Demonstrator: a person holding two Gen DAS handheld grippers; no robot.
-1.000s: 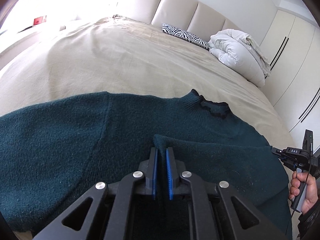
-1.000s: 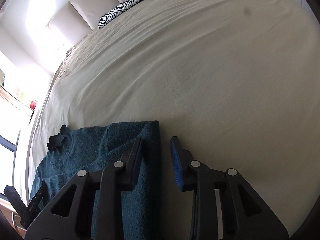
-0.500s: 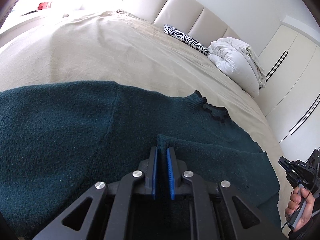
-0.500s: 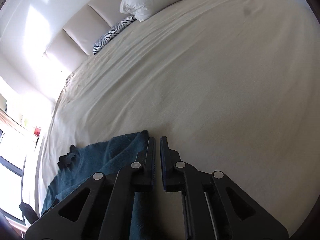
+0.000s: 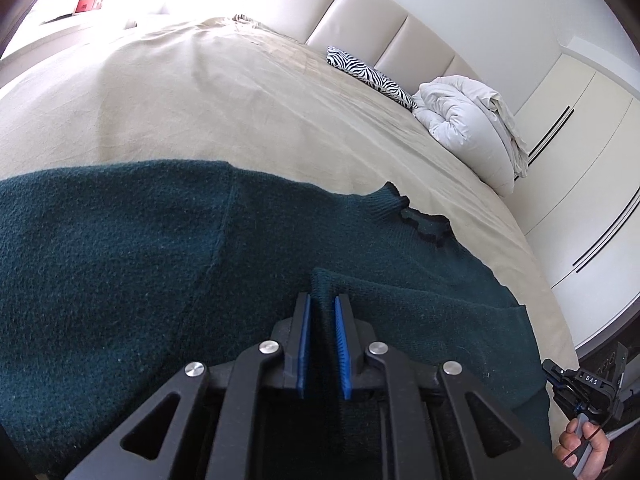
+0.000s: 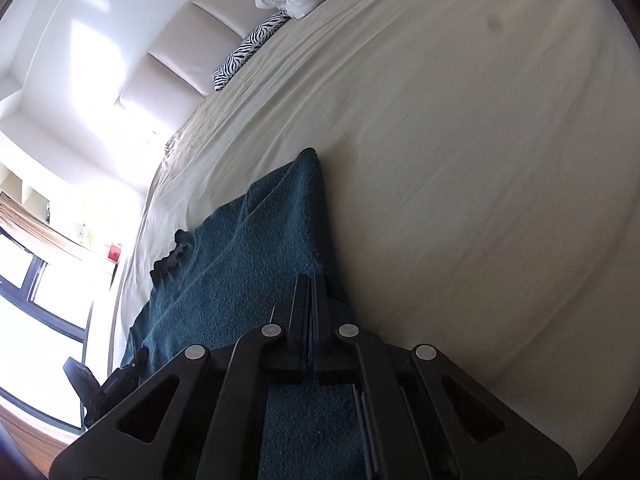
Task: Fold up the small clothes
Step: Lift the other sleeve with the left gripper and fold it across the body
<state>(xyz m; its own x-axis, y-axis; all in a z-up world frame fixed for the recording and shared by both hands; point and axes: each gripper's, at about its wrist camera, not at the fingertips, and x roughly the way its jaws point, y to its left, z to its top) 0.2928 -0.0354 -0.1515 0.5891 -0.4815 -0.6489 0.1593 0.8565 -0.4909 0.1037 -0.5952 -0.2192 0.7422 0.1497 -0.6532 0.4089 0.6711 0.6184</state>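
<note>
You have one green sweater (image 5: 120, 264), one zebra-print pillow (image 5: 370, 76), one white duvet (image 5: 468, 128), one bed (image 5: 240, 112) and two grippers: left gripper (image 5: 322, 308), right gripper (image 6: 311, 284).

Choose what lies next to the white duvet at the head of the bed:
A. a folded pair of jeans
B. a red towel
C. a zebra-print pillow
C: the left wrist view shows a zebra-print pillow beside the white duvet, against the headboard.
</note>
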